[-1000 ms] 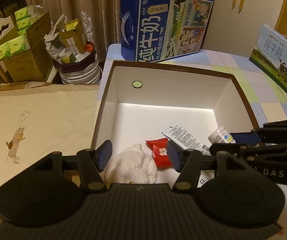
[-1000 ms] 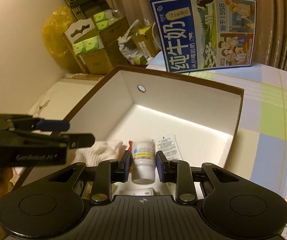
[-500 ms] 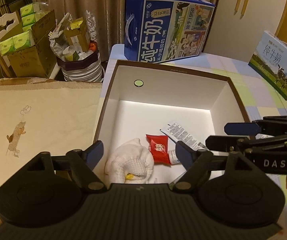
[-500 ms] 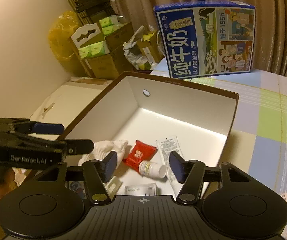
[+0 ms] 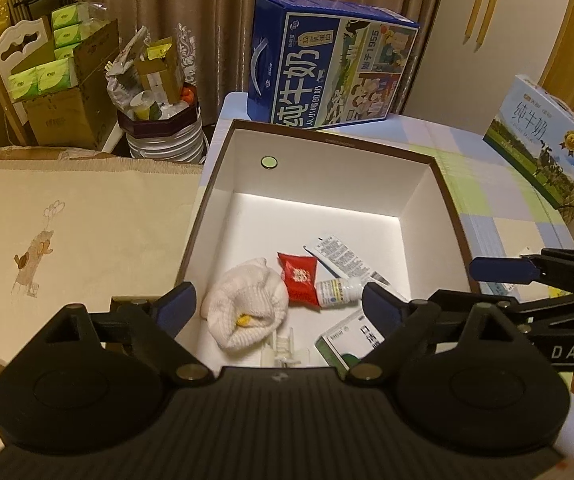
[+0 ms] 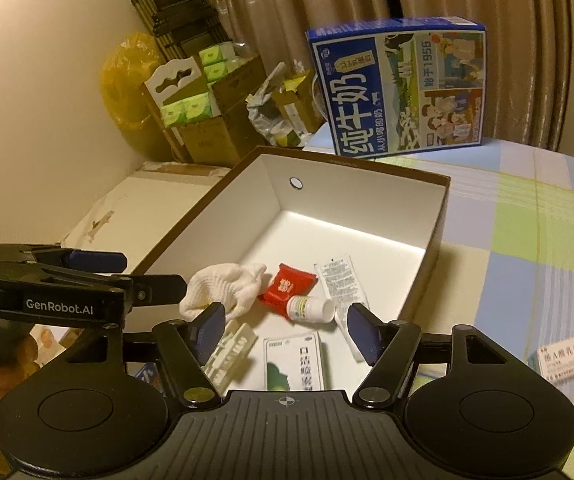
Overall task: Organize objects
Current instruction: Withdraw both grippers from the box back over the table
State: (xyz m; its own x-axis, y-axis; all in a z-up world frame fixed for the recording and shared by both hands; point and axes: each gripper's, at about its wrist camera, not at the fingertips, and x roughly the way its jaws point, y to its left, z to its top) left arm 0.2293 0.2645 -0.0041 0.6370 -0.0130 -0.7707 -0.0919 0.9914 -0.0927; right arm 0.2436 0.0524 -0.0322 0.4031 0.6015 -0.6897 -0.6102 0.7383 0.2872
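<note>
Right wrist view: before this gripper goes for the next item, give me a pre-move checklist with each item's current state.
1. Right gripper open and holding nothing: ok.
2. Small white bottle released, lying on its side in the box: ok.
3. Left gripper open and holding nothing: ok.
4. Medicine carton on the checked cloth outside the box, unobstructed: ok.
5. Free floor space at the box's far end: ok.
6. Other loose items outside the box: cannot tell.

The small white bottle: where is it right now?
The small white bottle lies on its side inside the box, touching the red packet, ahead of the open right gripper.
</note>
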